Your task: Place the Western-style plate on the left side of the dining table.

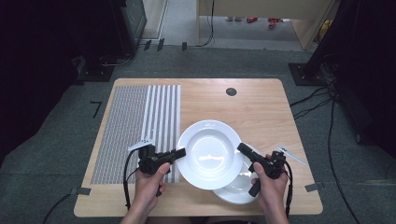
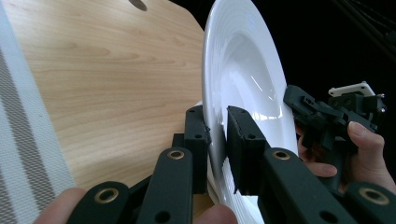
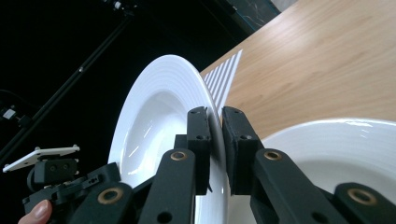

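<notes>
Plate (image 1: 208,151) rim clamped between both claws, apparently lifted off lower plate (image 1: 238,189).

White plate (image 1: 209,151), grey-and-white striped mat (image 1: 140,126)

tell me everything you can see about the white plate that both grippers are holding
The upper plate is a round, glossy white deep plate, ceramic by its look, with a wide ridged rim and a sunken centre that catches glare. It is lifted off the wooden table and partly overlaps a second white plate lying below it. The left gripper clamps its rim on one side and the right gripper clamps the opposite side, one jaw above and one beneath the rim. It looks empty and clean.
</notes>
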{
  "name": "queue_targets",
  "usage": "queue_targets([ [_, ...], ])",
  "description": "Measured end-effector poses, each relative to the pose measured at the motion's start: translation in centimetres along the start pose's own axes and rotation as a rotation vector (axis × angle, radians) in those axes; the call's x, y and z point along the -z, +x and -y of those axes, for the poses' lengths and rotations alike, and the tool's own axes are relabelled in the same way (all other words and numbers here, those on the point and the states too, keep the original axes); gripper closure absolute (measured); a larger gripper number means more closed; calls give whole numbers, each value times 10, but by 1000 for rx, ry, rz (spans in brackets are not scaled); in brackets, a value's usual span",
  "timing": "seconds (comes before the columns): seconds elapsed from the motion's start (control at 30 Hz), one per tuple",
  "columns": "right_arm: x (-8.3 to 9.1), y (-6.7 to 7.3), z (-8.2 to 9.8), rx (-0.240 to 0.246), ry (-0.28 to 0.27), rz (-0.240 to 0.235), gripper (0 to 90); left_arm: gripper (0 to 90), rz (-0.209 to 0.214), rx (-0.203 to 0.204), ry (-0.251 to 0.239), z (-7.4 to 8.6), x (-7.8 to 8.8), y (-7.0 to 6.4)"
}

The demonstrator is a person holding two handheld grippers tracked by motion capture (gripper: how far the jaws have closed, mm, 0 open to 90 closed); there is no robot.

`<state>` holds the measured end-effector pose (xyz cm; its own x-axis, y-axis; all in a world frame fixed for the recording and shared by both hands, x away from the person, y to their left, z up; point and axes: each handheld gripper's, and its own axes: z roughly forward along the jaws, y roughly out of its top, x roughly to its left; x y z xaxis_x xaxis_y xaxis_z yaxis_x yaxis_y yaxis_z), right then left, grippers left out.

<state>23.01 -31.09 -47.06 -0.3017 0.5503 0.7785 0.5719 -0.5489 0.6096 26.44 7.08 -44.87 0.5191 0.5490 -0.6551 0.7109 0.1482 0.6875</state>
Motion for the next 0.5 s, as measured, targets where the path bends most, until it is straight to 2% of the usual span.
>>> queue_targets([
  [0.23,-24,15,-5,11,13,-22,833,804,-11,11,-40,-14,17,8],
  [0.5,-53,29,-3,22,32,-37,833,805,-39,32,-74,-27,38,23],
])
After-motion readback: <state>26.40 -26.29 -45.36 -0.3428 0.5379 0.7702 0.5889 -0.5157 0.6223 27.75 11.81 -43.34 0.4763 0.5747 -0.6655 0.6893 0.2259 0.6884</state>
